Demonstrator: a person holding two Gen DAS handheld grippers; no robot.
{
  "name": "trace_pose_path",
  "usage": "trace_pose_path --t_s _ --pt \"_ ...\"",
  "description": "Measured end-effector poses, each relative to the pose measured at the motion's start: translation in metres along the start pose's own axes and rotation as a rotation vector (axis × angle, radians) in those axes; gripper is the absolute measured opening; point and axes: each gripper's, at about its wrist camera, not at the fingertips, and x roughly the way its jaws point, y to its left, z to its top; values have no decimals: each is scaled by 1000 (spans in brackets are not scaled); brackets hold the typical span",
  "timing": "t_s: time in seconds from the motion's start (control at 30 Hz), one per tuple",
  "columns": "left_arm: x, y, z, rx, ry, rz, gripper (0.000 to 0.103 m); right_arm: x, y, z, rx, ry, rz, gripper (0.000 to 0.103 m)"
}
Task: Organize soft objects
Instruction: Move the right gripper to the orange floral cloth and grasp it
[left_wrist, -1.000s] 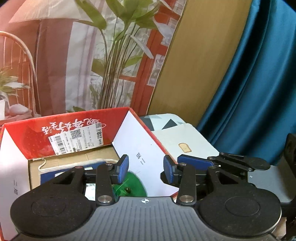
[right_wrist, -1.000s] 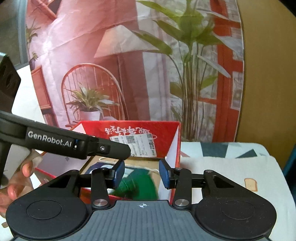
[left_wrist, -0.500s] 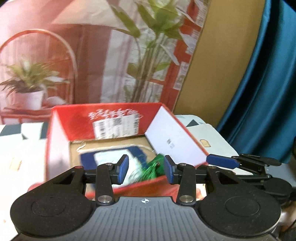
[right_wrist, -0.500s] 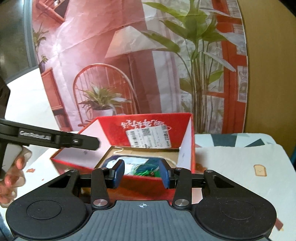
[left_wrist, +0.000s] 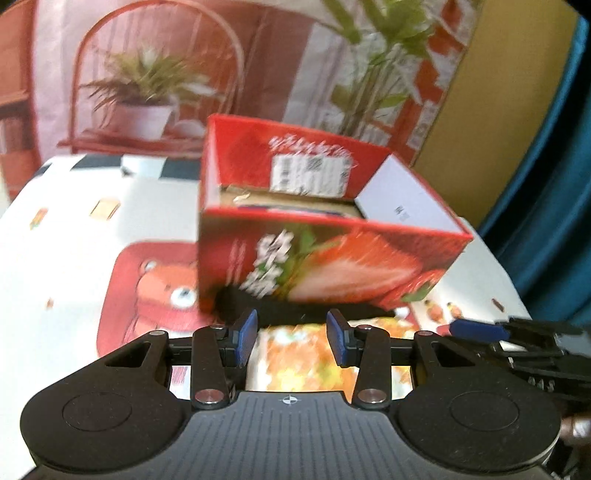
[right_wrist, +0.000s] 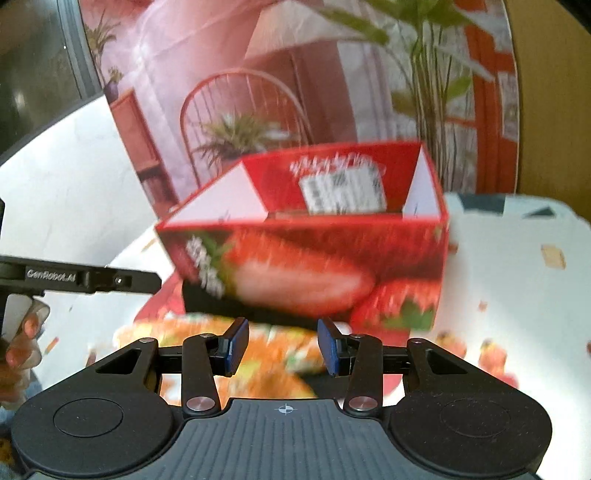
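orange patterned soft item flat on worktop, just before red strawberry box | left gripper spread, empty, above it | right gripper spread, empty, over same item | frames blurred

A printed backdrop sheet stands behind the table — it shows a red wire chair, a potted plant and tall green stalks. A plain tan board stands beside it, next to a teal fabric curtain. A white tablecloth with a red cartoon bear print covers the table — small motifs are scattered across it
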Motion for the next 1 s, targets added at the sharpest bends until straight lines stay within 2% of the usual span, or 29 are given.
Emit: trace_pose_path --t_s 0.1,0.2,0.27,0.37,0.43,0.53,0.7,0.93,1.0 --pt "0 4 -10 -32 3 13 45 0 5 -16 0 39 -5 41" --pt "4 7 -19 -50 26 19 45 1 3 -27 22 74 -12 51" --pt "7 8 -25 -61 44 14 45 3 2 -30 36 96 -13 52" --pt "9 8 -34 -55 57 18 45 8 1 -34 46 138 -28 60" --pt "11 8 -37 -58 63 16 45 13 -2 -37 67 163 -29 61" --pt "12 10 -40 -78 72 10 46 15 -3 -40 86 176 -15 60" --pt "15 7 -44 -70 85 15 46 15 4 -36 49 176 -17 50" --pt "17 11 -49 -82 98 -4 47 13 10 -31 -22 181 -34 46" --pt "18 13 -51 -91 104 -13 48 12 12 -29 -55 176 -43 41"
